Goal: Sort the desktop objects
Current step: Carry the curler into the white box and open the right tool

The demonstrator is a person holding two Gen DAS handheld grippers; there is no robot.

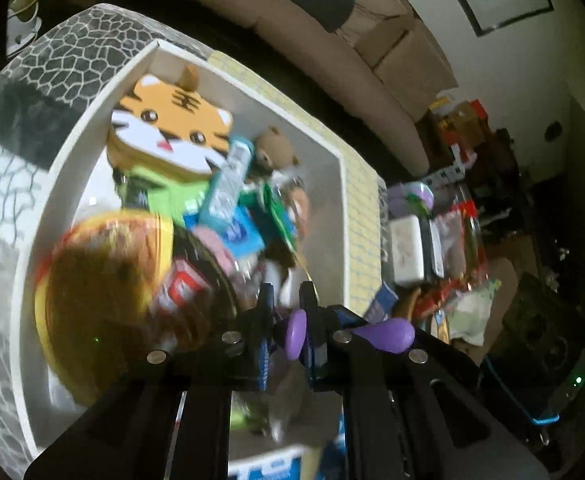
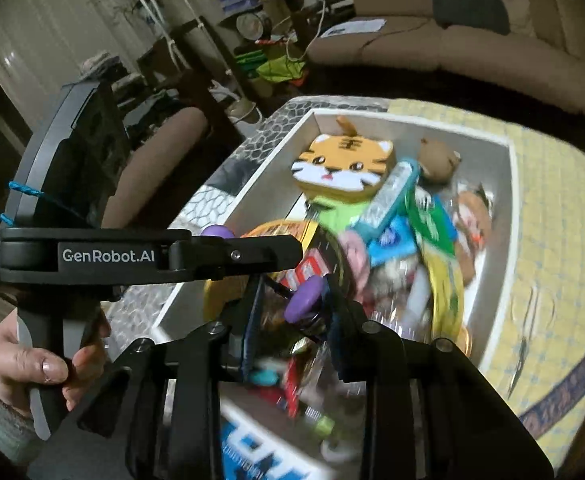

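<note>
Sorting looks well advanced: the white box (image 1: 344,184) on the table is heaped with things, and both grippers hover over its near end.

On the left, the left gripper (image 1: 286,300) has its fingers drawn together on a purple toy (image 1: 295,334); a disc of it shows between the fingers and a rounded purple end sticks out to one side. Below it in the box lie a blurred round yellow-brown object (image 1: 104,292), then a tiger-face case (image 1: 172,136), a green packet (image 1: 164,196), blue packs and a small brown bear (image 1: 272,148).

In the right wrist view, a hand (image 2: 24,364) grips the left tool's handle, and the right gripper (image 2: 296,300) has its fingers partly closed around the same purple toy (image 2: 304,298), so both tools seem to hold it above the pile. What appears left is to set this toy down.

Further right, past the box's yellow-tiled edge, unsorted clutter remains: a white pouch (image 1: 406,254) and red wrappers. The box is nearly full, so free space is scarce.
</note>
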